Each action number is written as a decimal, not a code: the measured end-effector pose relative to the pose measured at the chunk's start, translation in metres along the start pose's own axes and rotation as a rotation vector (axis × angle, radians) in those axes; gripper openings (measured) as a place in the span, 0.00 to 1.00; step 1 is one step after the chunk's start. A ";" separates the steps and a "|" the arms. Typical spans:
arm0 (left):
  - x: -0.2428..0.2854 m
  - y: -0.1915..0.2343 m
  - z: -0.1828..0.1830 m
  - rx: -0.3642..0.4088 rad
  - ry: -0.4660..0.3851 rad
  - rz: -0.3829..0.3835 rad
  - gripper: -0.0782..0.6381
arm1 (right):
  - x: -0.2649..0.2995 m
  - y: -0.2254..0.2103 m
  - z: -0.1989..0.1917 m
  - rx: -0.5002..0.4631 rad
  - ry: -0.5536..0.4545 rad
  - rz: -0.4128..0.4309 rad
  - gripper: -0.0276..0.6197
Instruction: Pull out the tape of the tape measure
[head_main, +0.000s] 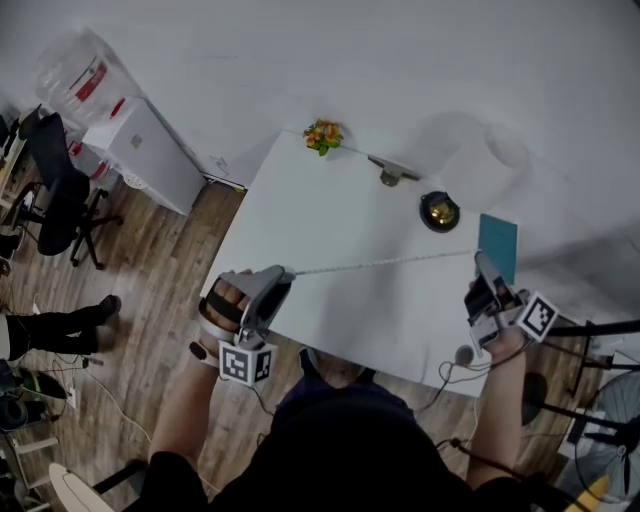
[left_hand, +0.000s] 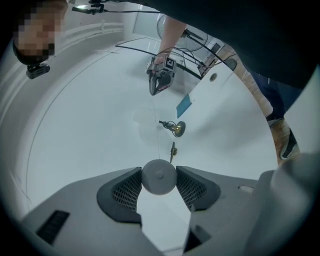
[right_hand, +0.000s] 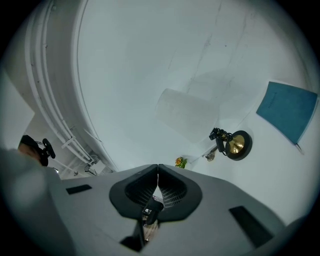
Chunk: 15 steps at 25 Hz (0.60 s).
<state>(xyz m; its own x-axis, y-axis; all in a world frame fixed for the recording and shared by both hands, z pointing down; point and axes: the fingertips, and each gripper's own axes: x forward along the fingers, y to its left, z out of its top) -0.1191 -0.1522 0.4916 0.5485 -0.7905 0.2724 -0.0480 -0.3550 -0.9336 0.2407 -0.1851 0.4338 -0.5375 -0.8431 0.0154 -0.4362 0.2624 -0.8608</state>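
Over the near half of the white table (head_main: 330, 200): the tape (head_main: 385, 263) runs as one thin, pale, straight line from the left gripper (head_main: 285, 272) across to the right gripper (head_main: 479, 259); can't tell if it touches the tabletop or hangs just above it; the left gripper's jaws stand wide, pads pressed on either side of the round grey tape measure case (left_hand: 159, 176), which sits right at the tips, flat face to that gripper's camera; the tape leaves the top of the case and heads straight away toward the other gripper; the right gripper's jaws are closed tight, pads meeting edge to edge, with a small dark bit low between them in its own view; from the head view the tape's far end stops at those tips, so that's where it's pinched; the two grippers are well apart, one at each side of the table's near edge; beyond the tape lie a brass bell (head_main: 438, 210) and a small metal piece (head_main: 392, 172), an orange-and-green sprig (head_main: 322, 135) sits at the far corner, and a teal booklet (head_main: 497, 245) is just beside the right gripper's tips.
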 end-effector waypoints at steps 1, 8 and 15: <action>0.002 -0.006 -0.001 -0.007 -0.002 -0.018 0.41 | 0.000 -0.006 -0.004 0.000 0.009 -0.014 0.06; 0.019 -0.041 0.003 -0.045 -0.042 -0.138 0.41 | 0.002 -0.044 -0.034 -0.021 0.094 -0.124 0.06; 0.037 -0.071 0.009 -0.079 -0.062 -0.243 0.41 | 0.011 -0.076 -0.060 0.000 0.146 -0.193 0.06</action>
<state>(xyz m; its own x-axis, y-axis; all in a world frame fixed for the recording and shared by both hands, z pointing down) -0.0876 -0.1514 0.5659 0.6016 -0.6459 0.4699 0.0281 -0.5708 -0.8206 0.2247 -0.1868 0.5296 -0.5424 -0.8011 0.2530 -0.5408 0.1025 -0.8349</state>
